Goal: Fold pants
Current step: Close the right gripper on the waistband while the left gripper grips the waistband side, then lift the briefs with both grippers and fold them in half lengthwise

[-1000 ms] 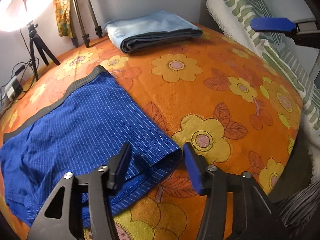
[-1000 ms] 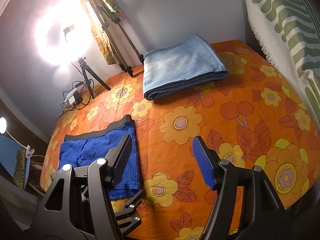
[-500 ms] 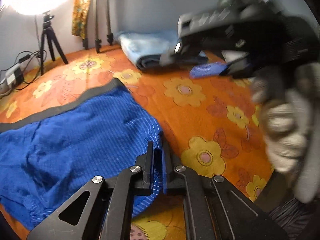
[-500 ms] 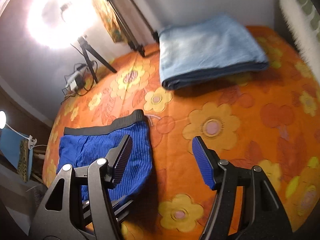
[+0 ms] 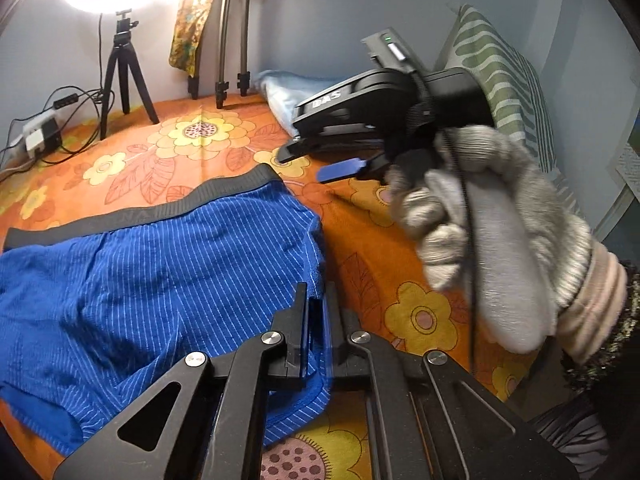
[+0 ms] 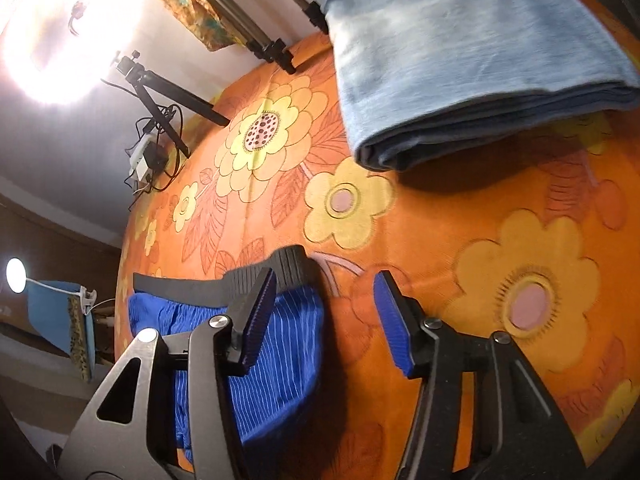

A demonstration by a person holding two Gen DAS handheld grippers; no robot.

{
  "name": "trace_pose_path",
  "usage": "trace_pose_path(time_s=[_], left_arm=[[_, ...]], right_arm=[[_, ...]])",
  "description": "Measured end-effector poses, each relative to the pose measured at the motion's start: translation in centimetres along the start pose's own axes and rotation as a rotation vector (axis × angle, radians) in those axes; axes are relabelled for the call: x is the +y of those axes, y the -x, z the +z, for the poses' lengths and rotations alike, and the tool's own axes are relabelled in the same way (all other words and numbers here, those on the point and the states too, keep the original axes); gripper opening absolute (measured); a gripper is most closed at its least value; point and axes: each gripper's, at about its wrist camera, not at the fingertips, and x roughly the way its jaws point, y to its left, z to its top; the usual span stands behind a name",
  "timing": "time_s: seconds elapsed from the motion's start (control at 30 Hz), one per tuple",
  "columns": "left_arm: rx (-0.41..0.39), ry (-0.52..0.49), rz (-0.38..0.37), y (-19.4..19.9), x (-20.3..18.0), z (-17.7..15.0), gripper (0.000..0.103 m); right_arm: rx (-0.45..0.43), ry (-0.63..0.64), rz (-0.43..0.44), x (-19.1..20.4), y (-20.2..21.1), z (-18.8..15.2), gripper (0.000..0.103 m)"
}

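Left wrist view: my left gripper [image 5: 316, 320] sits at bottom centre of the frame, jaws pressed together on the right leg-hem edge of the blue pinstriped pants [image 5: 168, 276]. Blue fabric shows between the pads and bunches just under them.

The pants lie spread across the left half of that frame on the orange flowered bedspread [image 5: 224, 140]. Their dark grey waistband [image 5: 192, 202] runs along the upper edge, from the left border toward centre.

My right gripper [image 5: 340, 170] enters from the upper right of the same frame, held in my gloved right hand [image 5: 492, 224]. One blue pad [image 5: 340, 170] points toward the waistband corner; it is near, but I cannot tell whether it touches.

Right wrist view: my right gripper [image 6: 326, 316] has its jaws wide apart, nothing between them. The left blue pad [image 6: 256, 320] sits over the waistband corner and the striped fabric; the right pad is over bare bedspread. The pants [image 6: 280, 344] fill the lower left of this frame.

A folded light-blue blanket [image 6: 460, 56] lies at upper right, well apart from the pants. A ring light on a tripod [image 6: 56, 32] glares at upper left, with a second tripod [image 5: 232, 40] beside it. A green-and-white patterned cushion [image 5: 508, 80] stands at the right of the left wrist view.
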Motion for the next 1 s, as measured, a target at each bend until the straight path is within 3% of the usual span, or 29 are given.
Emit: trace_pose_path(time_s=[0.3, 0.37, 0.43, 0.53, 0.77, 1.0], left_arm=[[-0.029, 0.016, 0.004, 1.9, 1.3, 0.0, 0.004], [-0.036, 0.025, 0.009, 2.4, 1.7, 0.0, 0.004], [-0.042, 0.035, 0.012, 2.9, 2.1, -0.2, 0.004], [-0.053, 0.045, 0.015, 3.7, 2.8, -0.4, 0.004], [-0.087, 0.087, 0.035, 6.2, 5.1, -1.4, 0.004], [-0.115, 0.163, 0.064, 9.0, 8.8, -2.7, 0.004]], right_arm=[[0.042, 0.025, 0.017, 1.5, -3.1, 0.4, 0.047], [0.05, 0.02, 0.02, 1.8, -3.5, 0.4, 0.038], [0.059, 0.004, 0.034, 1.8, -3.7, 0.4, 0.019], [0.044, 0.017, 0.041, 2.5, -3.3, 0.3, 0.011], [-0.035, 0.076, 0.049, 6.8, -0.7, 0.4, 0.009], [-0.066, 0.148, 0.039, 13.1, -0.7, -0.5, 0.008]])
